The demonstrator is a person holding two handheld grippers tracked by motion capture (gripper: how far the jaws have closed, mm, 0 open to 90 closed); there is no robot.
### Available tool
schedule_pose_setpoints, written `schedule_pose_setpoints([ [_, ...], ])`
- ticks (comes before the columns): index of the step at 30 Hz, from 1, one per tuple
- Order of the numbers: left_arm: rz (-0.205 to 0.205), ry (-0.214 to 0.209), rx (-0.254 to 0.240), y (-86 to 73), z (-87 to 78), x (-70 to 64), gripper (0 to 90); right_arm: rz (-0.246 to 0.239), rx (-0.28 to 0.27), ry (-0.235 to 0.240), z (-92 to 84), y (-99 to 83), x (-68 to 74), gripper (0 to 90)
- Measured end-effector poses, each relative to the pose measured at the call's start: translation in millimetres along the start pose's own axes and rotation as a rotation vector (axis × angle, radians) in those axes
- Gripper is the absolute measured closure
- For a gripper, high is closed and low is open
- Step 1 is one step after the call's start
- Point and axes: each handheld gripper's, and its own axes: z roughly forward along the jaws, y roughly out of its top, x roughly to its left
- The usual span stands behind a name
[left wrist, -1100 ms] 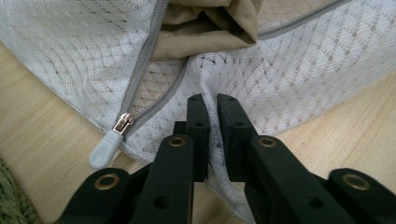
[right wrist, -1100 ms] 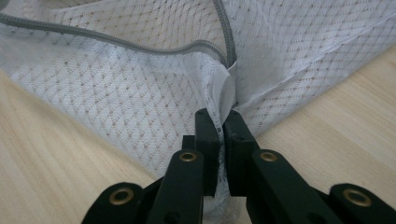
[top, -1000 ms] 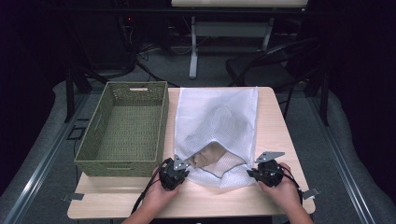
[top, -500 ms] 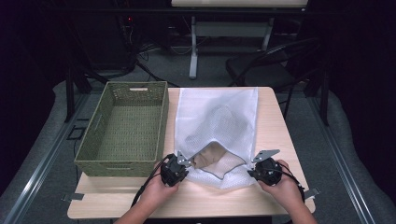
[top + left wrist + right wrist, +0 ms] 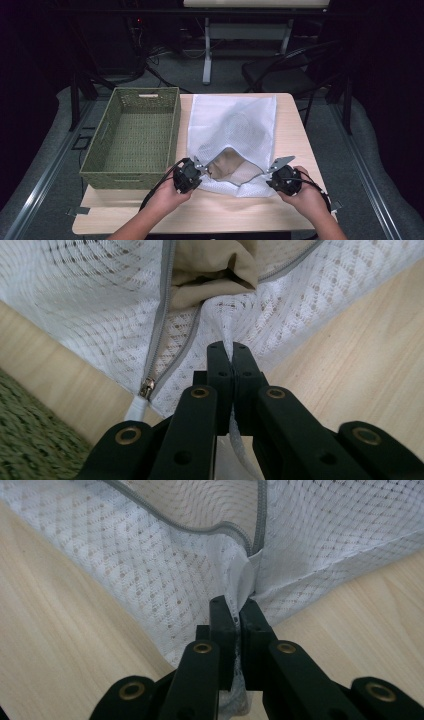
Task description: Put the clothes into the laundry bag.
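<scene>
A white mesh laundry bag [image 5: 235, 127] lies on the wooden table [image 5: 295, 135], its zipped mouth gaping toward me with a beige cloth [image 5: 227, 165] inside. My left gripper [image 5: 196, 169] is shut on the bag's near left corner; in the left gripper view the jaws pinch the mesh [image 5: 232, 352] beside the grey zipper [image 5: 162, 335] and its pull [image 5: 146, 387], with the beige cloth [image 5: 215, 265] above. My right gripper [image 5: 272, 172] is shut on the near right corner; its view shows the jaws clamped on the mesh [image 5: 239, 605] at the zipper's end [image 5: 257, 535].
A green woven basket [image 5: 132, 137] stands on the table's left side, close beside the bag and my left hand. A dark chair [image 5: 285, 75] and a white stand's leg [image 5: 207, 55] are beyond the far edge. Bare wood shows along the near edge.
Both grippers have lifted the bag's near corners a little off the table, so its mouth gapes wider and more of the beige cloth shows.
</scene>
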Motion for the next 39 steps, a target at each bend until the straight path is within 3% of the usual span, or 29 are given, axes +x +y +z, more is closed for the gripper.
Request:
schedule_pose_setpoints([
  [10, 0.022, -0.008, 0.014, 13.3, -20.0, 11.2, 89.1, -0.024, -0.004, -0.011, -13.6, 8.5, -2.7, 87.2],
  [18, 0.022, -0.024, 0.024, 19.0, -28.9, 18.7, 89.1, -0.015, 0.009, 0.043, -19.9, 19.3, -9.7, 87.2],
  [22, 0.009, -0.050, 0.031, 20.7, -31.5, 23.4, 89.1, -0.009, 0.026, 0.080, -22.4, 23.1, -14.4, 87.2],
  [32, -0.025, -0.098, 0.041, 28.3, -38.8, 33.2, 89.1, -0.013, 0.062, 0.121, -31.3, 33.9, -23.1, 87.2],
  [39, -0.032, -0.143, 0.053, 37.5, -51.8, 41.1, 89.0, 0.013, 0.080, 0.153, -44.0, 43.6, -32.8, 87.2],
])
